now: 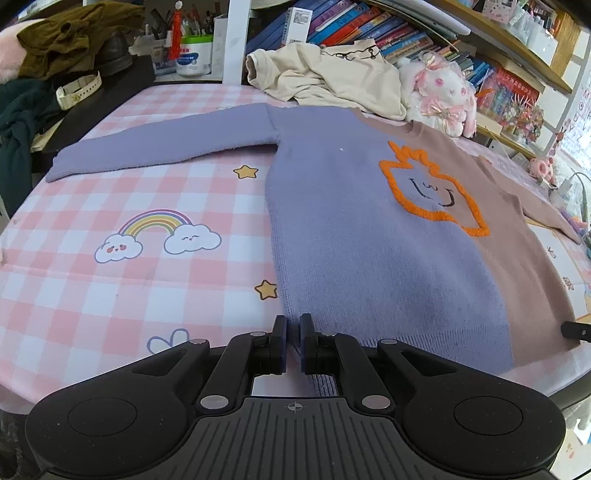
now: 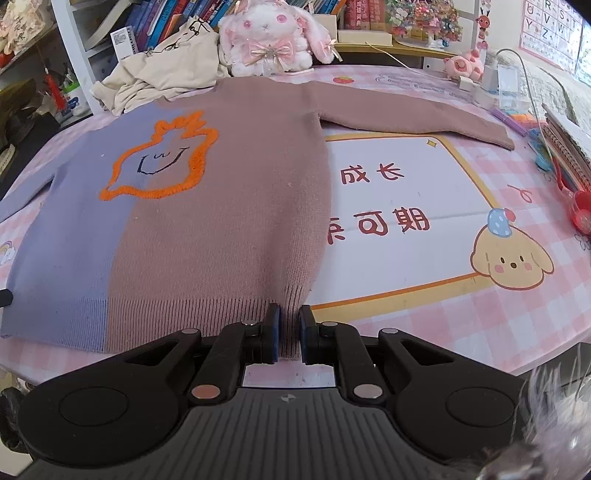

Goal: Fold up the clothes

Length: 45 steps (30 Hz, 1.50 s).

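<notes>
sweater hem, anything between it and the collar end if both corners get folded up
Nothing lies on the sweater body itself. At the collar end the cream garment and plush bunny sit close against it, so the hem could land against them.

left gripper [image 1: 293, 341] | jaws pinch sweater [image 1: 369, 221] hem | tablecloth [image 1: 110, 288]

The table mat [image 2: 406, 206] has big dark red Chinese words on its white part, seen upside down. The top row reads 成长 and the row under it has 可期 plus one more word half hidden by the sweater [image 2: 221, 206]. A poster [image 2: 550, 29] on the wall at the top right shows letters, with R, S, V, W, Y and Z clear enough to read. The words on the book [image 2: 162, 22] spines and the white tub [image 1: 194, 55] are too small to read.
</notes>
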{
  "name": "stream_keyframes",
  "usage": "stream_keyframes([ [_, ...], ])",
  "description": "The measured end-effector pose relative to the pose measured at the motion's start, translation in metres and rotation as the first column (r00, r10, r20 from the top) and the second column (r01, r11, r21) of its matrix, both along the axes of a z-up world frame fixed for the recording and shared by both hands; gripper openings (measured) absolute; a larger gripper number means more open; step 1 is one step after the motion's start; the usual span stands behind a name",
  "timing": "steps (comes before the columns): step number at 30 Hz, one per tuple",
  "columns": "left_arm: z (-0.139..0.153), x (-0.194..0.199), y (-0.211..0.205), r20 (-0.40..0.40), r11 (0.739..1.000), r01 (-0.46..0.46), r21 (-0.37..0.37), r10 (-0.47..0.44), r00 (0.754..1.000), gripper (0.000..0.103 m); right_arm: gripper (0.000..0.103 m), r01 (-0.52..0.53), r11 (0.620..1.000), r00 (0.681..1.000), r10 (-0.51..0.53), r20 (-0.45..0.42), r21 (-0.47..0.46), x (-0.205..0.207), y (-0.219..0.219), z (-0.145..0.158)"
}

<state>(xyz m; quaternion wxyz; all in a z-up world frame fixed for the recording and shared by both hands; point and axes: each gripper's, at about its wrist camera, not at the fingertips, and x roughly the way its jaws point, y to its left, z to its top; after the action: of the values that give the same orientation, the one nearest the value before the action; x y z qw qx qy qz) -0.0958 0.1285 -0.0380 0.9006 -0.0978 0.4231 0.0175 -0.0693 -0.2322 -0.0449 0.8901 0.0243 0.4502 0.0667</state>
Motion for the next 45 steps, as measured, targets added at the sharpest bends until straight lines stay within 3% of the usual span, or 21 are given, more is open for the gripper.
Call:
stream_keyframes([
  [7,0.008,-0.004,-0.002,0.037,1.0,0.012,0.011,-0.013,0.999,0.012,0.02,0.038,0.999,0.999,-0.038,0.002,0.009,-0.001,0.0,0.005],
  [11,0.017,-0.006,-0.008,0.068,0.999,0.032,0.036,-0.034,0.997,0.022,0.041,0.06,0.998,0.998,-0.06,0.034,0.011,-0.008,0.002,0.014],
  [12,0.02,-0.006,-0.011,0.073,0.999,0.037,0.037,-0.039,0.997,0.029,0.043,0.062,0.998,0.997,-0.062,0.041,0.009,-0.009,0.003,0.017],
  [15,0.027,-0.009,-0.02,0.094,0.998,0.044,0.038,-0.048,0.994,0.048,0.072,0.062,0.998,0.996,-0.062,0.064,0.007,-0.013,0.008,0.025],
  [18,0.035,-0.015,-0.031,0.13,0.999,0.031,0.043,-0.037,0.991,0.068,0.086,0.029,1.0,0.994,-0.028,0.103,-0.006,-0.017,0.016,0.032],
  [21,0.039,-0.02,-0.043,0.164,0.999,-0.002,0.036,-0.004,0.986,0.078,0.091,-0.016,0.999,0.991,0.02,0.129,-0.035,-0.018,0.022,0.034],
  [25,0.043,-0.022,-0.063,0.151,0.998,-0.021,0.062,0.011,0.988,0.087,0.094,-0.082,0.994,0.985,0.092,0.143,-0.072,-0.017,0.025,0.034],
  [34,0.048,-0.036,-0.096,0.149,0.989,-0.062,0.137,0.041,0.988,0.093,0.097,-0.159,0.985,0.974,0.167,0.152,-0.067,-0.017,0.017,0.025],
  [45,0.046,-0.027,-0.105,0.12,0.986,-0.085,0.142,0.068,0.991,0.093,0.099,-0.184,0.981,0.971,0.191,0.142,-0.056,-0.014,0.011,0.021],
])
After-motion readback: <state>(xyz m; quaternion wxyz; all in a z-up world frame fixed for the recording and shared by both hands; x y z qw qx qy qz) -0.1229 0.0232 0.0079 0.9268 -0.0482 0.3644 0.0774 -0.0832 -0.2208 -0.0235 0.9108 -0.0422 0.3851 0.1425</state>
